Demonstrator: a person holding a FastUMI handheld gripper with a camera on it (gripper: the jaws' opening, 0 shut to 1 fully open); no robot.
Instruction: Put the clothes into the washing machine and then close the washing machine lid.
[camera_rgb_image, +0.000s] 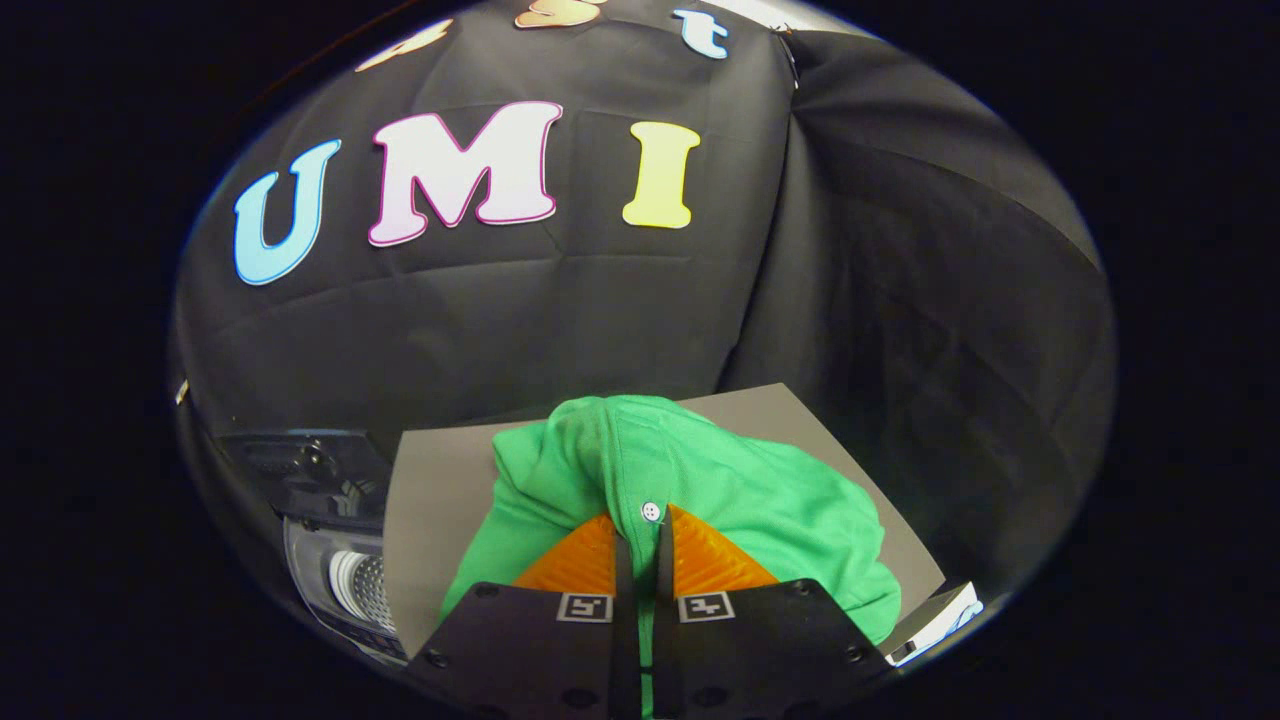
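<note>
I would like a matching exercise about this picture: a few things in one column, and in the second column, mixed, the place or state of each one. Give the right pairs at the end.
Things:
1. green garment
2. washing machine
3. grey board
4. gripper

Places or states:
A. flat under the cloth, spreading out beyond it
B. off to the left of the fingers, lid up and drum showing
C. pinched between the jaws, bunched just ahead of them
D. nearly closed, both fingers pressing a fold of fabric

Pairs: 1-C, 2-B, 3-A, 4-D
</note>
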